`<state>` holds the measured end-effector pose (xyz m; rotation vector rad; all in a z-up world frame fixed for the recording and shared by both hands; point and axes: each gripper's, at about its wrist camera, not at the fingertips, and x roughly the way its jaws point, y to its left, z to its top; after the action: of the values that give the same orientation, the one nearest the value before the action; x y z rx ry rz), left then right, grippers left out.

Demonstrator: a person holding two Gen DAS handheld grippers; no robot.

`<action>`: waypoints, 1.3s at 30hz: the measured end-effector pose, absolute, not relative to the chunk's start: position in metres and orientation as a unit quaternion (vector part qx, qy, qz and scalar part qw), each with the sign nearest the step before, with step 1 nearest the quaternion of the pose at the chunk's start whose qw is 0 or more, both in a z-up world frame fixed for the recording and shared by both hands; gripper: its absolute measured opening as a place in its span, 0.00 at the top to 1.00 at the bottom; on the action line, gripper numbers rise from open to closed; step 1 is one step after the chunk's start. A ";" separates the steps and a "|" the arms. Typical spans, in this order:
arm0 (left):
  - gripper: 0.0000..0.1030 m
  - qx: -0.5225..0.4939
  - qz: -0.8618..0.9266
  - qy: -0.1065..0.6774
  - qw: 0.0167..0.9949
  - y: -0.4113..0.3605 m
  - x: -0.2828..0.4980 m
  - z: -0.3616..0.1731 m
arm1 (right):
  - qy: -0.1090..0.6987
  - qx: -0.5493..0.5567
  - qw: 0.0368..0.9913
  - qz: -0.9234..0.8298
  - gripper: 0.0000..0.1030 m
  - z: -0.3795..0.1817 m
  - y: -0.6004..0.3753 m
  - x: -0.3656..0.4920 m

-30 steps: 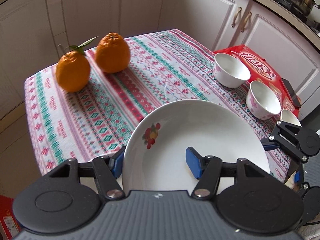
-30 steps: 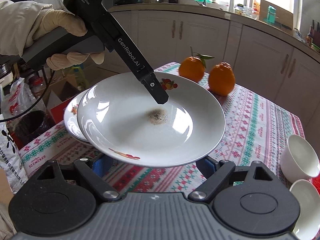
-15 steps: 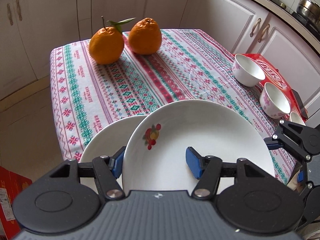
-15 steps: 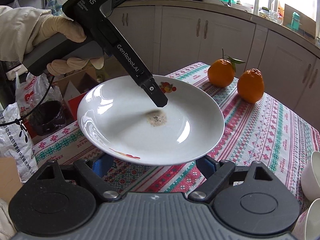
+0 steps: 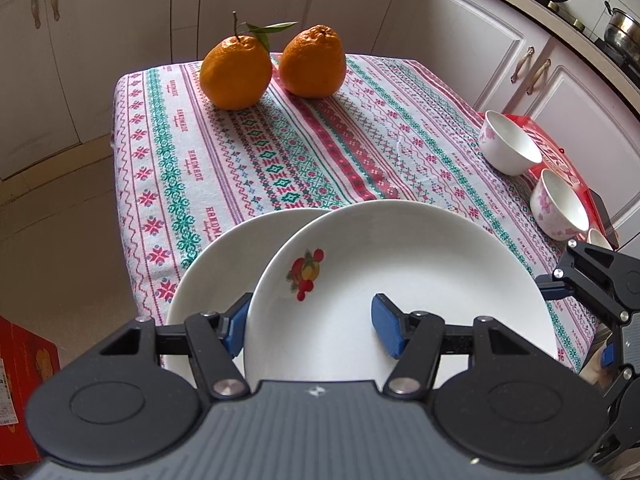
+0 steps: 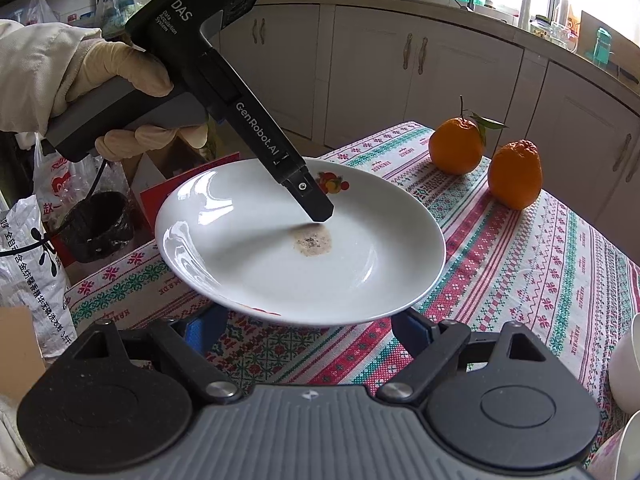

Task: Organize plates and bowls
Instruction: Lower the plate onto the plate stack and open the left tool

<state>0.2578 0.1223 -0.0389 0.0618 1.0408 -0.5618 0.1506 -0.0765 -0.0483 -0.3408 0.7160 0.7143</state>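
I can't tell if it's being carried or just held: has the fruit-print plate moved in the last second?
Yes. In the right wrist view the plate has shifted left, away from the oranges, and now hides the second plate that showed beside it.

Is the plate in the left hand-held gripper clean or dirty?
Dirty. The plate has a brownish speckled spot in its middle, just below the left hand-held gripper.

My left gripper [image 5: 312, 330] pinches the rim of a white plate [image 5: 400, 280] with a small fruit motif and a brownish smear at its centre, tilted above the surface. A second white plate [image 5: 224, 256] lies partly beneath it. Two white bowls [image 5: 510, 148] with pink flowers sit upright at the right edge
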 end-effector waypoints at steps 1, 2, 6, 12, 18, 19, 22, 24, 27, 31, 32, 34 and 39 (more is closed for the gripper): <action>0.40 0.028 -0.264 0.491 0.829 0.123 0.258 -0.040 | 0.342 -0.163 0.861 0.340 0.11 -0.049 -0.076 0.151; 0.40 0.027 -0.264 0.492 0.829 0.124 0.258 -0.041 | 0.341 -0.165 0.861 0.340 0.11 -0.049 -0.075 0.151; 0.40 0.026 -0.262 0.494 0.829 0.127 0.258 -0.044 | 0.341 -0.167 0.860 0.341 0.11 -0.049 -0.073 0.149; 0.40 0.023 -0.260 0.497 0.828 0.131 0.260 -0.047 | 0.341 -0.168 0.860 0.342 0.11 -0.049 -0.070 0.149; 0.40 0.024 -0.255 0.499 0.828 0.134 0.260 -0.049 | 0.341 -0.170 0.858 0.343 0.11 -0.048 -0.069 0.151; 0.40 0.025 -0.254 0.499 0.828 0.134 0.259 -0.049 | 0.341 -0.170 0.858 0.344 0.11 -0.048 -0.069 0.151; 0.40 0.026 -0.249 0.501 0.828 0.136 0.259 -0.051 | 0.340 -0.169 0.858 0.345 0.11 -0.047 -0.070 0.152; 0.40 0.025 -0.248 0.501 0.829 0.138 0.259 -0.051 | 0.340 -0.170 0.858 0.346 0.11 -0.048 -0.069 0.151; 0.40 0.025 -0.246 0.500 0.830 0.139 0.258 -0.050 | 0.339 -0.171 0.858 0.347 0.11 -0.048 -0.069 0.151; 0.40 0.024 -0.242 0.501 0.831 0.141 0.257 -0.048 | 0.339 -0.170 0.857 0.349 0.11 -0.049 -0.068 0.152; 0.40 0.024 -0.241 0.501 0.831 0.142 0.256 -0.048 | 0.339 -0.170 0.857 0.350 0.11 -0.049 -0.068 0.152; 0.40 0.024 -0.239 0.501 0.831 0.143 0.255 -0.047 | 0.338 -0.170 0.857 0.351 0.11 -0.049 -0.068 0.152; 0.40 0.019 -0.235 0.501 0.833 0.148 0.253 -0.045 | 0.336 -0.167 0.857 0.354 0.11 -0.050 -0.068 0.153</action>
<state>0.2530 0.1480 -0.0450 0.0397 1.0615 -0.4976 0.1525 -0.0681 -0.0501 -0.3512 0.7061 0.7439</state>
